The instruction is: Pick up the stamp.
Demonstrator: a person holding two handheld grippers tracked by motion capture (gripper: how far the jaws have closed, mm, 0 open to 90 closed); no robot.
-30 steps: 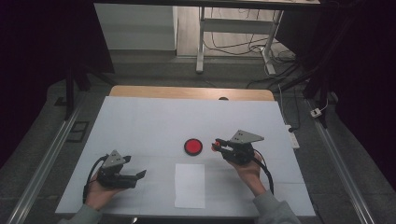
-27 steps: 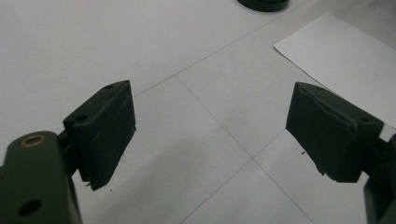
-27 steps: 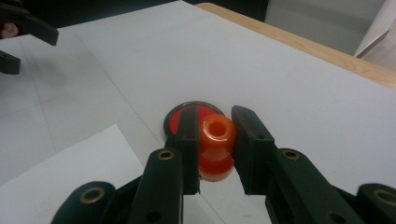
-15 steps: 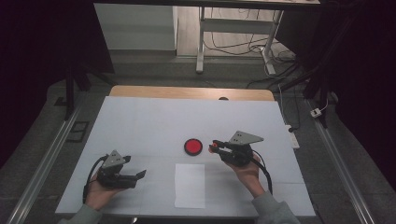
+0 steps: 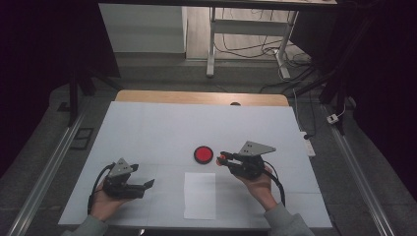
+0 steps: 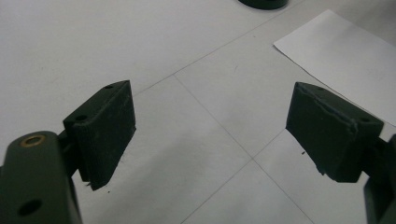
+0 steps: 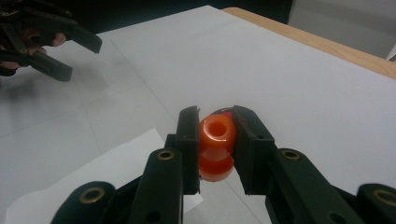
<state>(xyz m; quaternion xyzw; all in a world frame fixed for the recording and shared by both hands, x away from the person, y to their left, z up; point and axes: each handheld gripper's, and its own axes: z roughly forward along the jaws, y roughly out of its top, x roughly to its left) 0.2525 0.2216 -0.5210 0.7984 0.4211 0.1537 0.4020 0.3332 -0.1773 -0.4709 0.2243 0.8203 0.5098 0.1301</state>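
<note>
My right gripper [image 5: 223, 158] hovers just right of a round red pad in a dark rim [image 5: 202, 154] at the table's middle. It is shut on a small orange knob-shaped piece [image 7: 217, 140], which sits upright between its pads [image 7: 187, 135] in the right gripper view. The piece hides most of the red pad there. A white paper sheet [image 5: 200, 195] lies in front of the pad, near the front edge. My left gripper [image 5: 146, 188] rests low at the front left, pointing right at the sheet. Its jaws stand wide open over bare table [image 6: 210, 135], with nothing between them.
The white table cover [image 5: 147, 128] ends at a wooden strip [image 5: 196, 97] along the far edge. A white power strip [image 5: 307, 142] lies off the right edge. My left gripper [image 7: 51, 44] shows far off in the right gripper view.
My right gripper has edged slightly left and toward the front with the orange piece in it. The left gripper has stayed put.
</note>
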